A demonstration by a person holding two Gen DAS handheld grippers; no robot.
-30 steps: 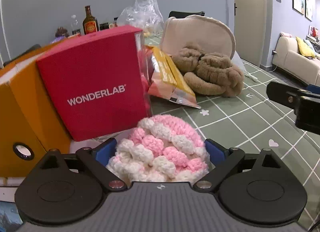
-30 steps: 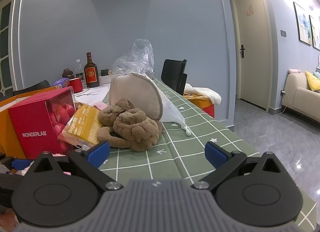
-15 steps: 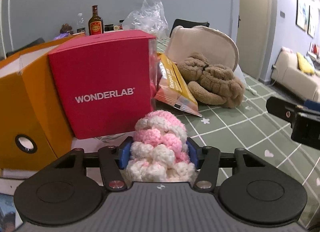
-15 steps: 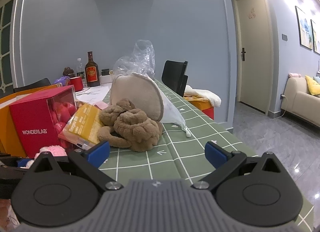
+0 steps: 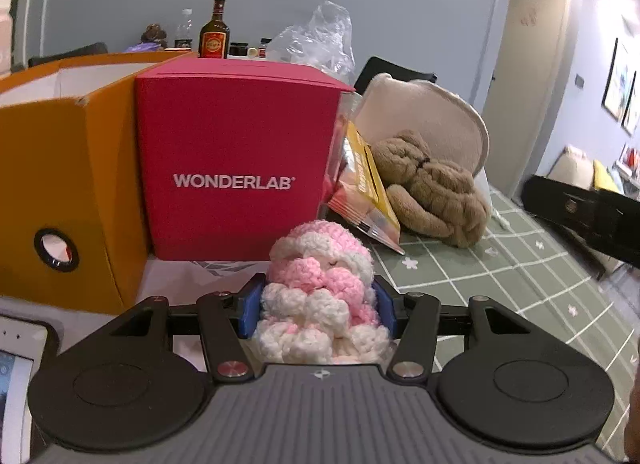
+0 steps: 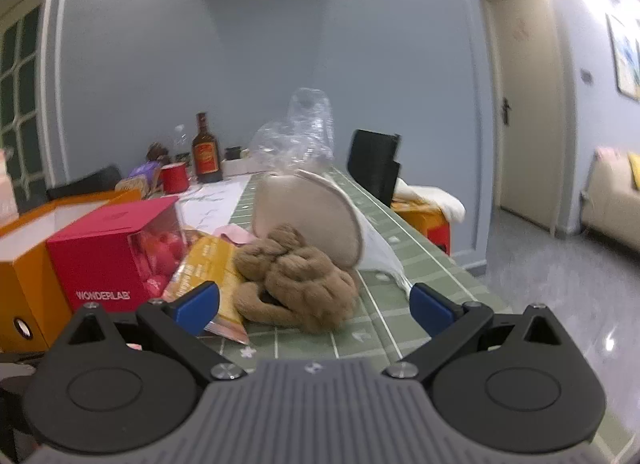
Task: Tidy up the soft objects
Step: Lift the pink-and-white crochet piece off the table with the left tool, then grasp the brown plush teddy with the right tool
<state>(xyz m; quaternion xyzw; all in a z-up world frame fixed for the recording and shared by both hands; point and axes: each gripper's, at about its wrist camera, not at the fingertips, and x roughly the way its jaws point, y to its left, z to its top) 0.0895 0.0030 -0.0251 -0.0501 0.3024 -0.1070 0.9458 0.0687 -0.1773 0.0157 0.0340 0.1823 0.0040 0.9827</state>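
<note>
My left gripper is shut on a pink and white crocheted soft toy, which bulges up between the blue pads just in front of the red WONDERLAB box. A brown plush toy lies on the green checked tablecloth to the right, leaning on a beige round cushion. My right gripper hangs open above the table, with the brown plush toy beyond its fingers and nothing between them. Its black body shows at the right edge of the left wrist view.
An orange cardboard box stands left of the red box. A yellow snack packet leans between the red box and the plush. A brown bottle, a red cup, a crumpled plastic bag and a black chair are further back.
The left gripper's jaws closed onto the crocheted toy and squeezed it narrower, and the gripper rolled level. The right gripper rose a little and stayed open.
</note>
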